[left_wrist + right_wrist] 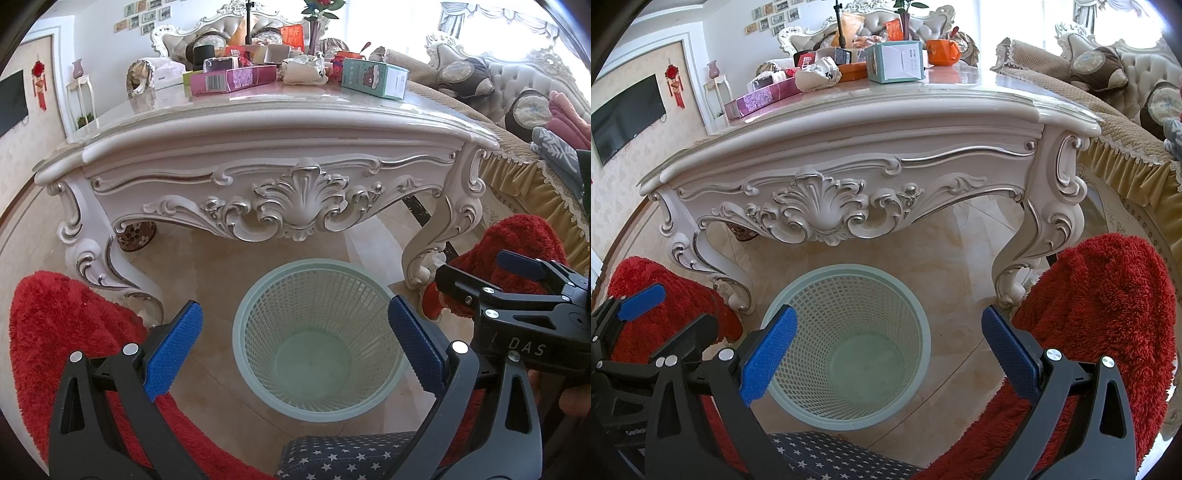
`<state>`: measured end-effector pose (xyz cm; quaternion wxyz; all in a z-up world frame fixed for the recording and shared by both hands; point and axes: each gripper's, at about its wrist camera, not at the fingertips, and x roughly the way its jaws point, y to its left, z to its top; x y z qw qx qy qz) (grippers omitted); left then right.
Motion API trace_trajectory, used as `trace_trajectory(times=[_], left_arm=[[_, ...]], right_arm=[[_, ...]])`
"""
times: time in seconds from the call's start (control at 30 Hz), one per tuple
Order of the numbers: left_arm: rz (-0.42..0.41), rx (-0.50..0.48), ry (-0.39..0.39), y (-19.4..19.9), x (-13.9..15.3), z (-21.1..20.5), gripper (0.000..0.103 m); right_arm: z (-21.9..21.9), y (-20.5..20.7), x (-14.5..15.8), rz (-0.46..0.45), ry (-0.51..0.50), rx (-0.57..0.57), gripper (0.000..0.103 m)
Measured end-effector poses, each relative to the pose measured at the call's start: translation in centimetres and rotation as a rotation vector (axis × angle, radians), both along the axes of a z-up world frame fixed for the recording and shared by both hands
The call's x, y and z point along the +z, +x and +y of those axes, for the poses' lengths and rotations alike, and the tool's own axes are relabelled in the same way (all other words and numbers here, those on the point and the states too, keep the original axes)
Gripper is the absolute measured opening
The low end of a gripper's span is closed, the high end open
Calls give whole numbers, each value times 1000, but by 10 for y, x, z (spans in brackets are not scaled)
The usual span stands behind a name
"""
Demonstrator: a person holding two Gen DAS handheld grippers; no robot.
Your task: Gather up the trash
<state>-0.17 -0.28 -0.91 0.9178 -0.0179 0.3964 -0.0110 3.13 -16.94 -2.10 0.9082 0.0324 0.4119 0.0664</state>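
Observation:
A pale green mesh waste basket (258, 317) stands empty on the floor in front of an ornate white table (280, 122); it also shows in the right wrist view (905, 295). My left gripper (295, 332) is open and empty above the basket. My right gripper (890, 339) is open and empty, also above the basket, just right of the left one. On the table lie a crumpled white paper wad (303, 68) (818, 75), a pink box (232, 79) (761, 98) and a teal carton (373, 77) (895, 61).
More boxes and a vase crowd the table's far side (258, 48). Red fluffy fabric (66, 339) (1108, 314) lies on both sides of the basket. A star-patterned cushion (347, 458) is at the bottom. A sofa (517, 85) stands to the right.

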Motion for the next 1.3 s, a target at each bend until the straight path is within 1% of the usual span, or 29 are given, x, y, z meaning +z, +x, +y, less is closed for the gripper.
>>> trace_trajectory(times=[0.07, 0.13, 0.2, 0.23, 0.27, 0.33, 0.37, 0.43, 0.47, 0.5, 0.53, 0.6, 0.67, 0.73, 0.83, 0.87, 0.93, 1.03, 1.13, 1.23, 1.3], left_arm=[[9, 2, -31, 1, -1, 3, 97], [14, 30, -43, 2, -1, 8, 97], [27, 79, -22, 6, -2, 13, 97], [34, 117, 2, 8, -1, 18, 97], [26, 132, 12, 10, 2, 22, 97], [-24, 157, 29, 14, 12, 32, 97], [-71, 180, 47, 17, 23, 38, 97], [-146, 197, 66, 28, 43, 48, 97], [-173, 200, 70, 40, 55, 55, 97], [-182, 204, 70, 52, 64, 60, 97], [-186, 198, 62, 69, 73, 68, 97], [-187, 163, 63, 99, 86, 75, 97], [-193, 128, 102, 129, 96, 78, 97], [-207, 95, 148, 155, 102, 77, 97], [-181, 22, 172, 188, 104, 73, 97], [-157, -12, 165, 202, 101, 73, 97], [-115, -40, 167, 223, 93, 74, 97], [-76, -70, 165, 241, 82, 76, 97], [-45, -78, 152, 255, 76, 78, 97], [-8, -99, 161, 266, 70, 77, 97], [-4, -119, 146, 267, 70, 80, 97]], right_arm=[[-2, -2, 5, -27, 8, 1, 96], [-4, -5, 13, -72, 25, 2, 96], [-10, -10, 23, -146, 59, -1, 96], [-14, -12, 31, -205, 79, -11, 96], [-18, -14, 37, -257, 96, -20, 96], [-25, -9, 53, -336, 113, -27, 96], [-26, -2, 61, -352, 107, -18, 96], [-25, 23, 78, -352, 65, 3, 96], [-25, 33, 84, -359, 62, 12, 96], [-25, 44, 91, -367, 60, 20, 96], [-25, 59, 98, -369, 54, 19, 96], [-23, 92, 107, -334, 50, 29, 96], [-22, 116, 111, -309, 59, 42, 96], [-20, 142, 113, -283, 40, 52, 96], [-15, 170, 109, -255, -9, 91, 96], [-15, 178, 107, -243, -13, 108, 96], [-12, 189, 102, -216, -24, 145, 96], [-4, 200, 94, -183, -34, 228, 96], [2, 209, 92, -188, -70, 249, 96], [1, 221, 90, -161, -47, 268, 96], [-1, 225, 89, -151, -35, 276, 96]])
